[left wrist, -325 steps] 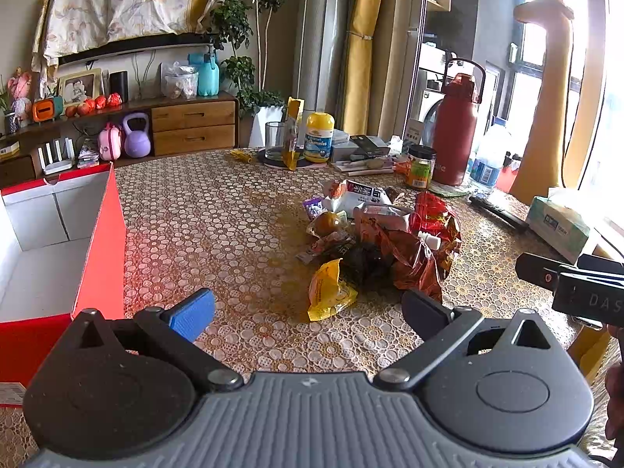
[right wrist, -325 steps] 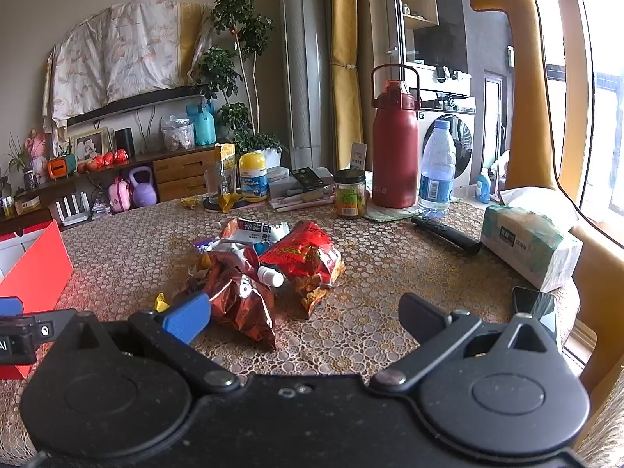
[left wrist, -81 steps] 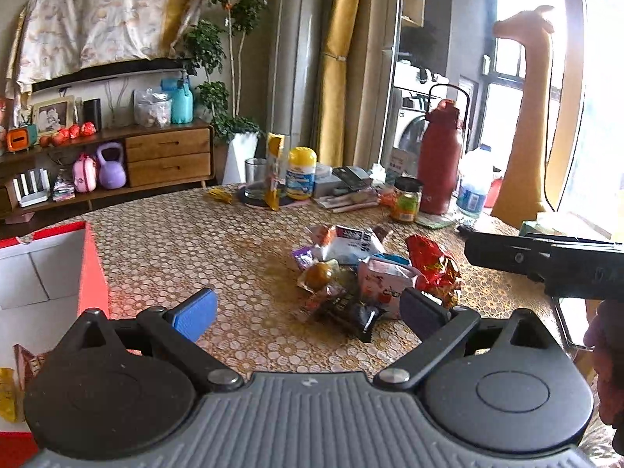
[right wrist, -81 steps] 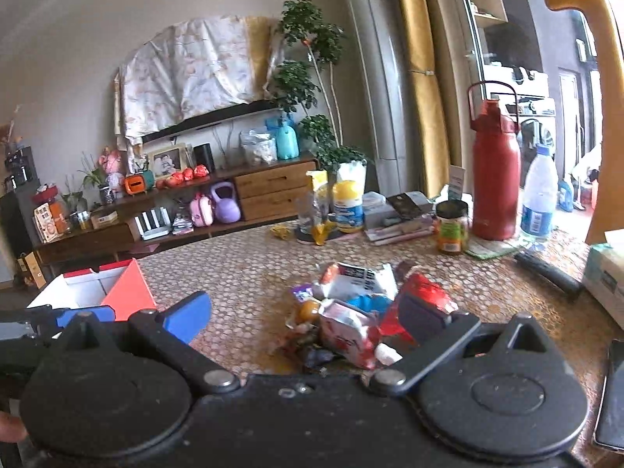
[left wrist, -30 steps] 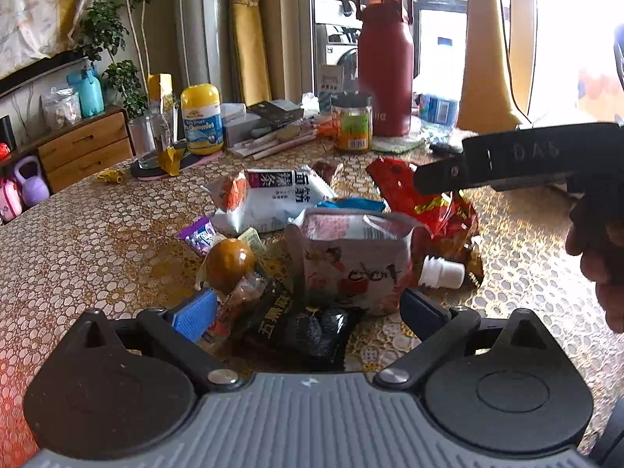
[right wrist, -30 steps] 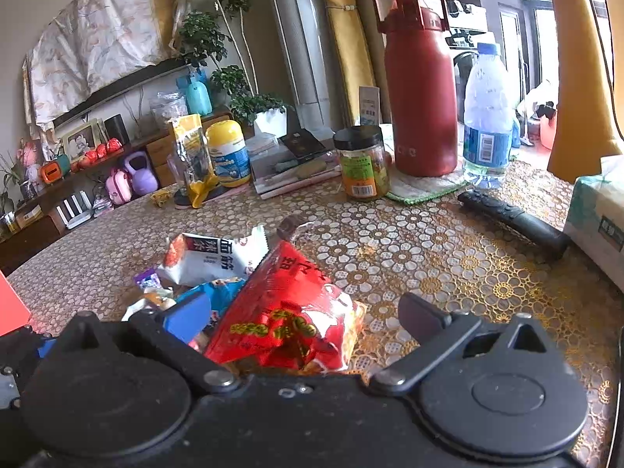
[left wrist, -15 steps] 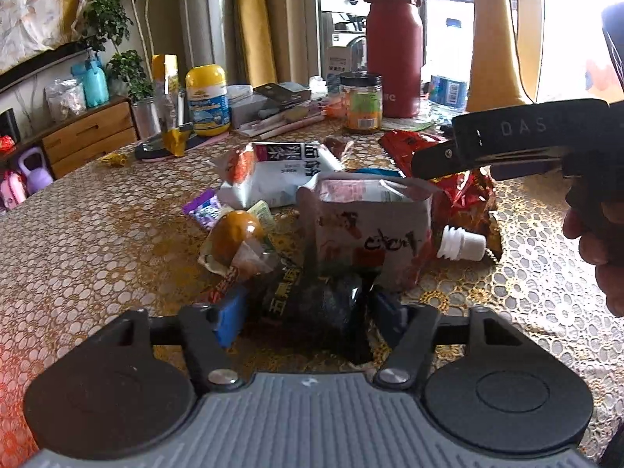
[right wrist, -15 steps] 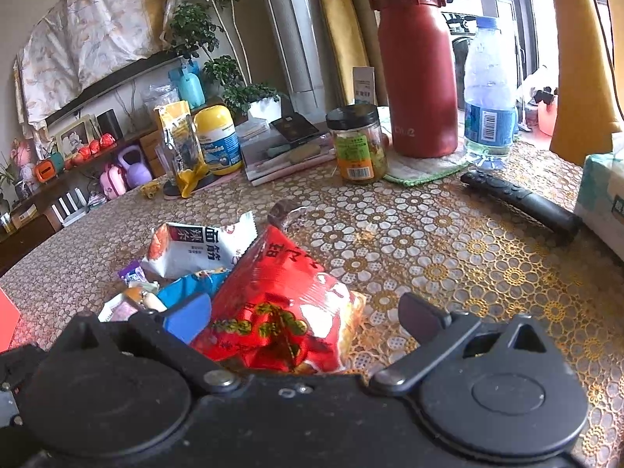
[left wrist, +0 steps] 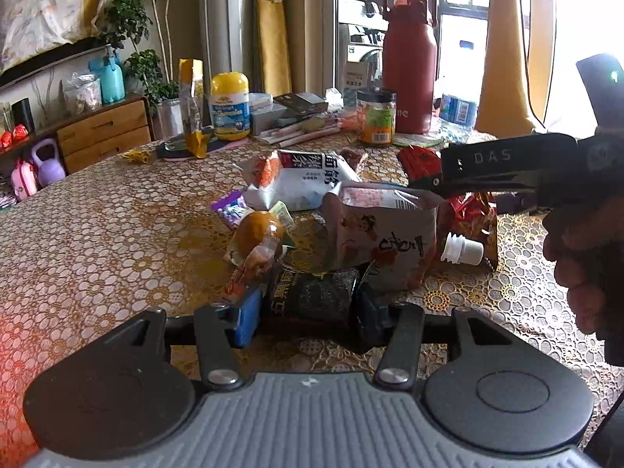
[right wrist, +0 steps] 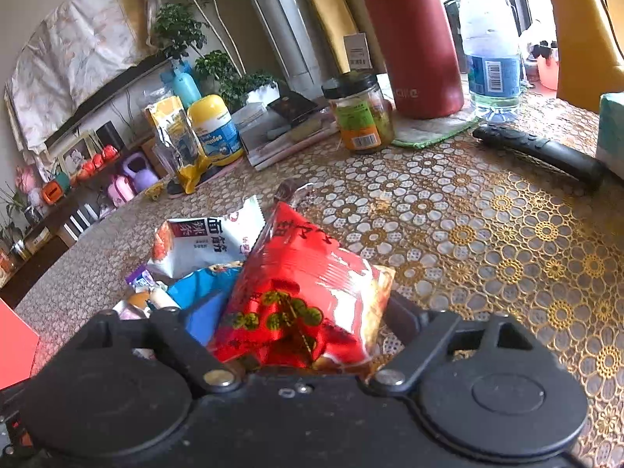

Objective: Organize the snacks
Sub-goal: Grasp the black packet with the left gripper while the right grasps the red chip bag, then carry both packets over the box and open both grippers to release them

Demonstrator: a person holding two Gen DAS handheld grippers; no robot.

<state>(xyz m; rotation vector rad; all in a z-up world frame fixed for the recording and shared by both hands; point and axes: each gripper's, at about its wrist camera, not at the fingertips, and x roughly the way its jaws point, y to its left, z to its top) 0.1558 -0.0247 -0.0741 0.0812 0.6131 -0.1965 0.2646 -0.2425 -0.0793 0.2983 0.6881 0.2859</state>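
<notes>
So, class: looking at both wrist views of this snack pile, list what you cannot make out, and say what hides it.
- Left view: the near end of the black printed snack packet, covered by the left gripper.
- Right view: the base of the shiny red foil snack bag, behind the right gripper body.
- Right view: the tall dark-red flask, top cut off by the frame edge.

At twelve o'clock we see a red flask point(right wrist: 409, 35) upright, a water bottle point(right wrist: 491, 43) just beside it at three. A black remote point(right wrist: 542, 152) lies on the lace tablecloth point(right wrist: 507, 253); a lidded jar point(right wrist: 360, 113) stands at the flask's nine o'clock.
</notes>
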